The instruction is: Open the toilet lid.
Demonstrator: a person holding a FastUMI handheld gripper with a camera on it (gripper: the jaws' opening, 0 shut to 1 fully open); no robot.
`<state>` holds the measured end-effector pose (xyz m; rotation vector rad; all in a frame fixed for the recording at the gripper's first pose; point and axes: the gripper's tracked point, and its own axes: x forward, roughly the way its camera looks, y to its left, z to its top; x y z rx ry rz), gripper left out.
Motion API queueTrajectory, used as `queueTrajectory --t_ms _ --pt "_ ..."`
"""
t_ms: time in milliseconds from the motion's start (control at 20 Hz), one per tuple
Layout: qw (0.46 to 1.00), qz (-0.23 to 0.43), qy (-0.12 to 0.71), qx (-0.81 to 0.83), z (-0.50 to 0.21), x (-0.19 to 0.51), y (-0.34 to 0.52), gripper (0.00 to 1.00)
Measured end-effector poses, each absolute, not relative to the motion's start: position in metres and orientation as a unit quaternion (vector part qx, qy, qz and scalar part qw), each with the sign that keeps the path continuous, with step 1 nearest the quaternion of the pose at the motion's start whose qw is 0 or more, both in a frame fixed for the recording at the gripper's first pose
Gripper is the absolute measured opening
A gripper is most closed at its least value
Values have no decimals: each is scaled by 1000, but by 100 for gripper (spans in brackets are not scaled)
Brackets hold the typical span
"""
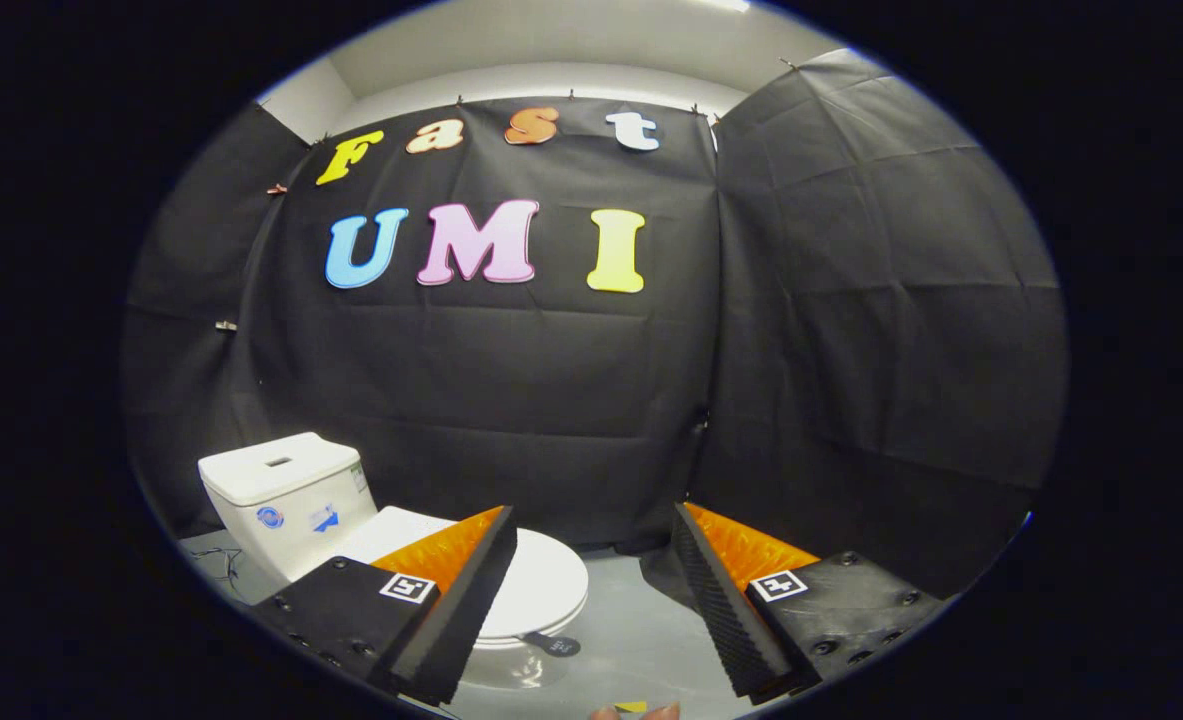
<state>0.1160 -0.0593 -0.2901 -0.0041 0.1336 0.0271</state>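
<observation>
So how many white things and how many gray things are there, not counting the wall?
White: 3: tank, shut lid, bowl
Gray: 1: floor
Total: 4
The gripper fingers are open, holding nothing.

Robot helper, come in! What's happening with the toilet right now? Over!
Tongs open, holding nothing. Toilet lid down, just ahead, partly behind one tong finger. Tank beyond. Nothing blocking.

Open grey floor (631,620) lies between and ahead of the spread claw (591,590) fingers. The toilet (291,500), lid (541,585) apparently down, obstructs the left finger's side.
</observation>
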Motion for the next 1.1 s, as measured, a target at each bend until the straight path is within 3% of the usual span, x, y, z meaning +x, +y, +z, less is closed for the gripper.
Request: queueTrajectory --t_ms 550,850,1100 --pt "958 40 246 143 -437 146 -63 99" --pt "903 2 318 290 -496 163 -80 99" --pt "824 -26 369 430 -549 164 -80 99"
